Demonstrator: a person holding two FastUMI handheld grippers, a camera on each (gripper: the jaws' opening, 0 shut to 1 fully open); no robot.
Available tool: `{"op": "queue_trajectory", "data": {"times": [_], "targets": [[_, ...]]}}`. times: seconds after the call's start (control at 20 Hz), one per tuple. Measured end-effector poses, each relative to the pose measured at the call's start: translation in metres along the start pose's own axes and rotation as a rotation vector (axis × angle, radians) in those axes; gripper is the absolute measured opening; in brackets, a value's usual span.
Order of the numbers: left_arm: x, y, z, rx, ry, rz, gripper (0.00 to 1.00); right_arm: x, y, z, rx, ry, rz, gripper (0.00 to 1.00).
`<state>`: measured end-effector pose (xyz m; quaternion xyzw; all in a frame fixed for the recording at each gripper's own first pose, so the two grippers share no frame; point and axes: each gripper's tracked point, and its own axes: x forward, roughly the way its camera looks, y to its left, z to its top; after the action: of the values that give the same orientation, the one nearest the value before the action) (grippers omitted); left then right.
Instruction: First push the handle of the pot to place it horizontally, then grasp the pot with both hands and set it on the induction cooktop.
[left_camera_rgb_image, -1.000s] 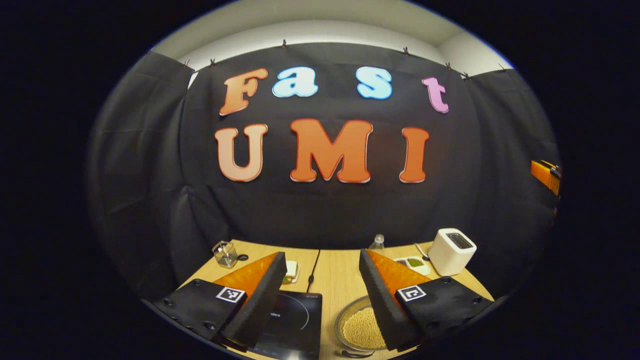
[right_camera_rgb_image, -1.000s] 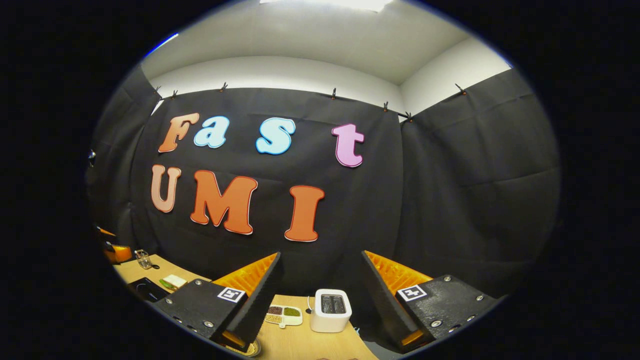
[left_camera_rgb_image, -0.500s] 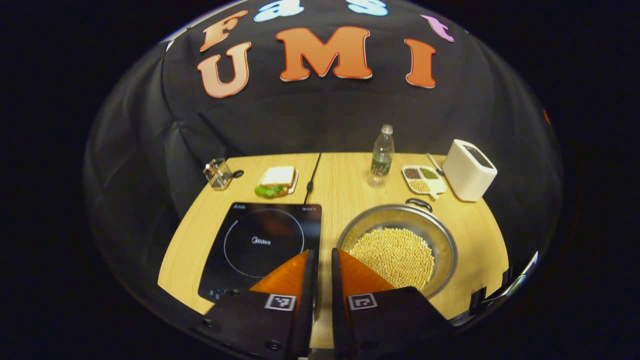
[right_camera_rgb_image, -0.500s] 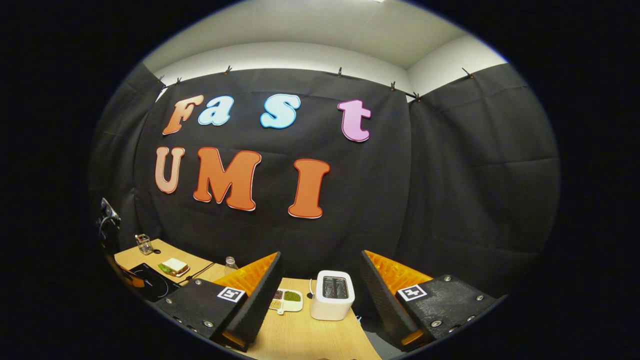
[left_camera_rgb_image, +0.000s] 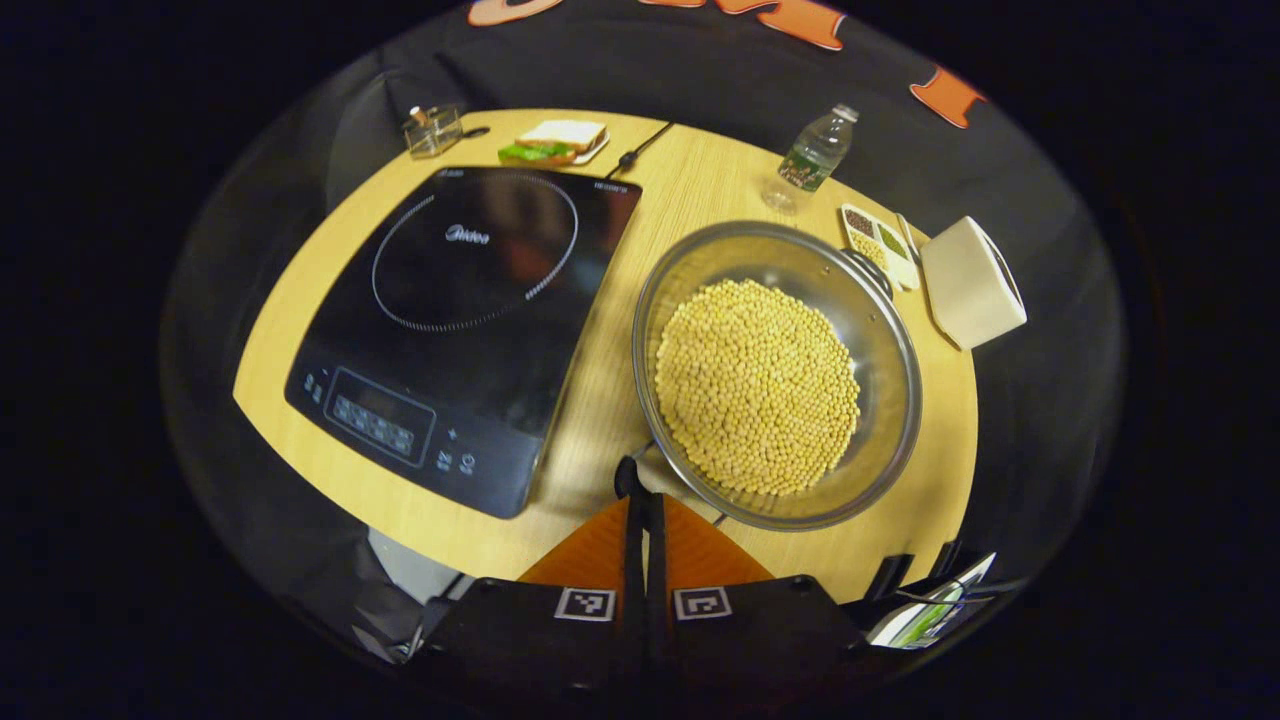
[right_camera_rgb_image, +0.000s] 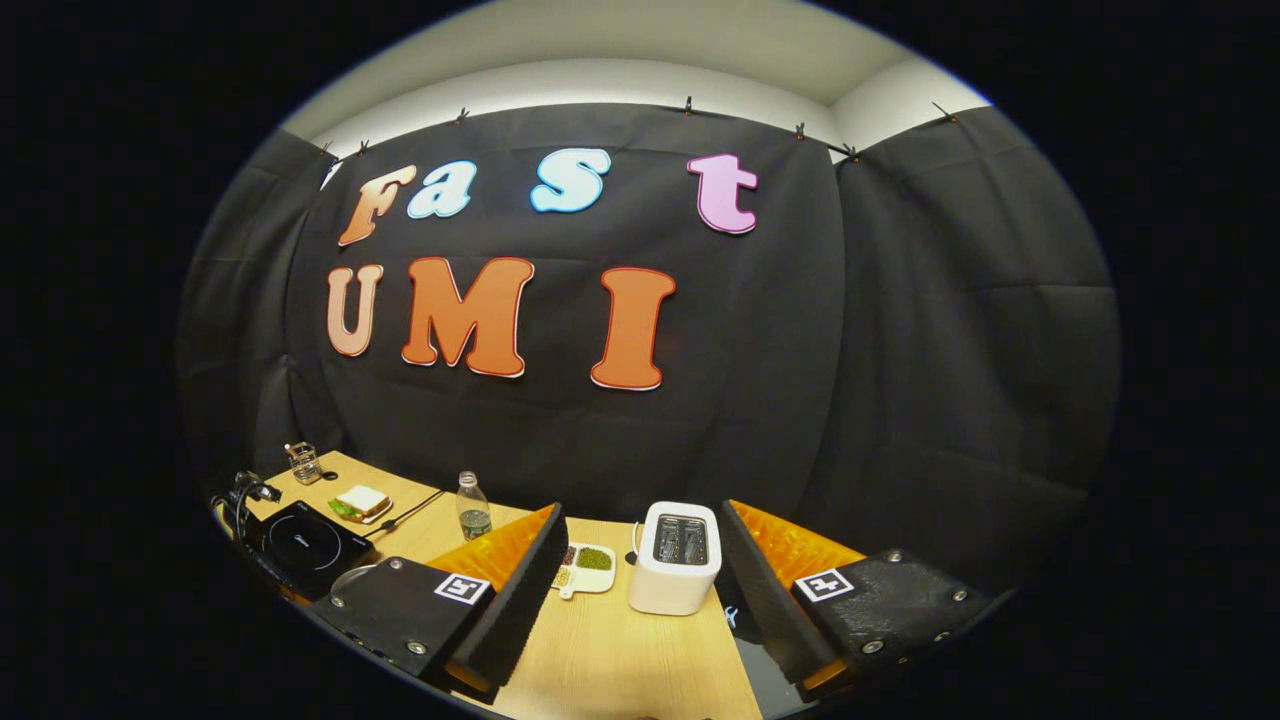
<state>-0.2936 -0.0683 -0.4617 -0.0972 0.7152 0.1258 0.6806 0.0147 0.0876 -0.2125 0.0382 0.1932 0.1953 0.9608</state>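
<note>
Left gripper (left_camera_rgb_image: 643, 500): fingers pressed together with no gap and nothing between them, held above the near edge of the table, tips pointing at the strip of wood between cooktop and pot.

Right gripper (right_camera_rgb_image: 640, 560): fingers spread wide apart and empty, held level over the right end of the table, aimed at the booth wall.

Pot (left_camera_rgb_image: 778, 372): a wide, shallow steel pot heaped with pale yellow beans (left_camera_rgb_image: 757, 385), standing on the table just right of the cooktop and not on it; its near rim lies just beyond the left gripper's tips.

Pot handle (left_camera_rgb_image: 868, 272): a dark loop on the far right rim, toward the toaster; a thin metal piece juts from the near left rim beside the gripper tips, though contact cannot be judged.

Induction cooktop (left_camera_rgb_image: 465, 320): black glass, bare, at the left half of the table, control panel toward the near left corner.

Table (left_camera_rgb_image: 690, 180): light wood with a curved near edge.

Far edge, left to right: a small clear glass container (left_camera_rgb_image: 432, 131), a sandwich (left_camera_rgb_image: 553, 141) on a plate, a water bottle (left_camera_rgb_image: 812, 158), a divided dish of grains (left_camera_rgb_image: 878, 244), a white toaster (left_camera_rgb_image: 972, 281).

Cooktop cord (left_camera_rgb_image: 645, 145): runs toward the far edge.
</note>
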Motion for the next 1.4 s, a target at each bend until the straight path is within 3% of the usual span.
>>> {"op": "queue_trajectory", "data": {"times": [0.35,0.5,0.9,1.4], "targets": [[0.008,-0.006,-0.02,-0.132,0.075,-0.007,0.08,0.0,0.009,-0.044,-0.009,0.106,0.069,0.96],[0.008,-0.029,-0.035,-0.23,0.172,-0.107,0.05,-0.001,0.011,-0.06,-0.004,0.15,0.069,0.96],[0.035,-0.037,-0.038,-0.228,0.259,-0.118,0.08,-0.003,0.028,-0.091,0.021,0.25,0.047,0.96],[0.051,-0.005,-0.006,-0.118,0.184,0.012,0.08,0.004,0.078,-0.111,0.063,0.34,0.104,0.96]]}}
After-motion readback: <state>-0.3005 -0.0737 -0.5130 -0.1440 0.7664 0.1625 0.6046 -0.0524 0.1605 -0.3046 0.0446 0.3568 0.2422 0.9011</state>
